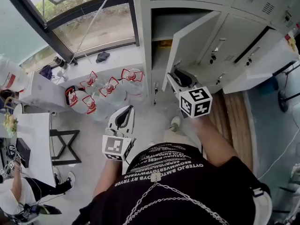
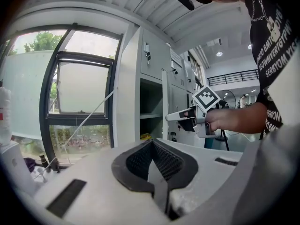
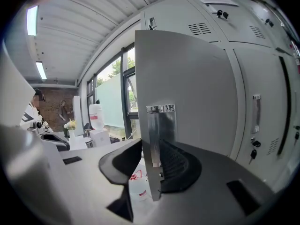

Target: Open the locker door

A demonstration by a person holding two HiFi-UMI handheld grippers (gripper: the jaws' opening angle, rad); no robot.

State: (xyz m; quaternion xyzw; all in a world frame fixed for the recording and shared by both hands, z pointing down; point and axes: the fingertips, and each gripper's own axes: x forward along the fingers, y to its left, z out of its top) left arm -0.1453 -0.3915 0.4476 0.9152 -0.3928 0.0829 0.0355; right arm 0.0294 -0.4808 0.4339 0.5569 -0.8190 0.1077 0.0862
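While right fingers (image 3: 119, 165) clamp locker door (image 3: 187, 78) edge, door half-hides one; left fingers (image 2: 136, 163) clenched, empty.

Large dark-framed window (image 1: 84, 27), greenery outside. Pale grey floor (image 1: 89, 139). Cluster of clear water jugs (image 1: 110, 90) with red handles below the sill. White table (image 1: 33, 144) at left. Wooden floor strip (image 1: 234, 121). Ribbed white ceiling (image 3: 84, 27) with a lit strip light (image 3: 32, 20). Brick wall (image 3: 49, 108) at the far end.
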